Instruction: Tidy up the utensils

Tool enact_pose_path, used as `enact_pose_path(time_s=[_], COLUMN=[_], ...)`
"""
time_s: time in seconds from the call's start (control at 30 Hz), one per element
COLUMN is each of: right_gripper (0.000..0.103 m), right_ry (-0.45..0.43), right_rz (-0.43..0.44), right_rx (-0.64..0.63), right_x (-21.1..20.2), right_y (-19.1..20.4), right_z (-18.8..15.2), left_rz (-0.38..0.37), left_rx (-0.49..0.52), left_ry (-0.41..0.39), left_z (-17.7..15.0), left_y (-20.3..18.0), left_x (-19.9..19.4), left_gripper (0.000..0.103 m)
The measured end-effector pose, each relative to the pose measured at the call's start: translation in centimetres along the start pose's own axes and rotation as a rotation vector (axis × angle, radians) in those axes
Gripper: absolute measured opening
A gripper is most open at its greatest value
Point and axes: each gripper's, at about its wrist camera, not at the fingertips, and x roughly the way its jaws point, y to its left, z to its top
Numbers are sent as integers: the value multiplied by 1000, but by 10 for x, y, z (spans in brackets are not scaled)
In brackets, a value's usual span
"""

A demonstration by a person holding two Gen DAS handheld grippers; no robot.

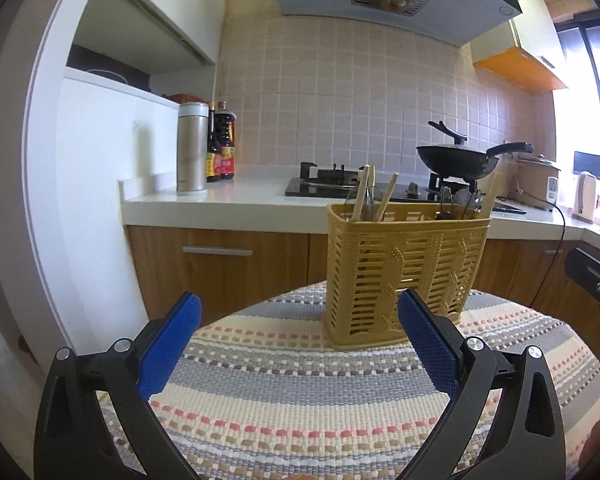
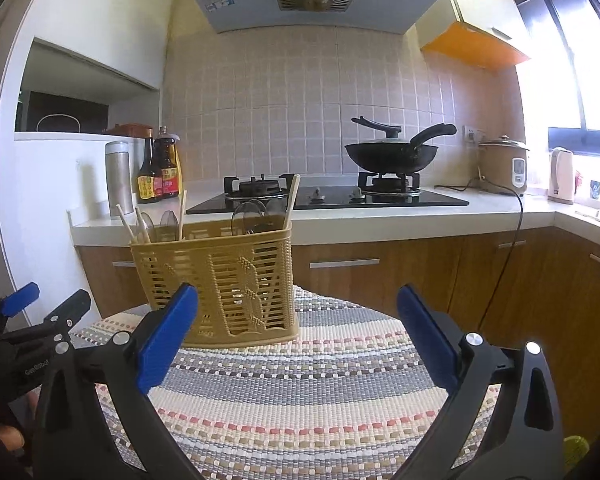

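Note:
A tan slatted utensil basket (image 1: 404, 276) stands upright at the far side of a round table with a striped woven cloth (image 1: 284, 392). It holds wooden chopsticks (image 1: 387, 196) and clear spoons (image 1: 470, 200). My left gripper (image 1: 300, 312) is open and empty, low over the cloth, just short of the basket. In the right wrist view the basket (image 2: 220, 280) sits ahead to the left, with chopsticks (image 2: 291, 200) and spoons (image 2: 252, 212) in it. My right gripper (image 2: 298, 304) is open and empty over the cloth (image 2: 300, 392). The left gripper also shows at the left edge of the right wrist view (image 2: 46, 300).
Behind the table runs a kitchen counter (image 2: 380, 218) with a gas hob (image 2: 328, 194), a black wok (image 2: 392, 156), sauce bottles (image 2: 158, 168), a steel flask (image 1: 192, 148), a rice cooker (image 2: 502, 164) and a kettle (image 2: 562, 176). A power cord (image 2: 508, 264) hangs down the cabinet fronts.

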Motion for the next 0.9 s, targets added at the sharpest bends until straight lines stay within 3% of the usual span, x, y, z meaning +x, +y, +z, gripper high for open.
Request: enact_pose_path(time_s=[0.9], right_gripper=[95], right_ry=[-18], right_rz=[13], right_rx=[-16], right_x=[-8], right_y=[5], right_z=[0], left_rz=[15], left_rx=[-10], left_ry=[-16], left_z=[2], left_y=[2], left_x=[-2], left_gripper=[95])
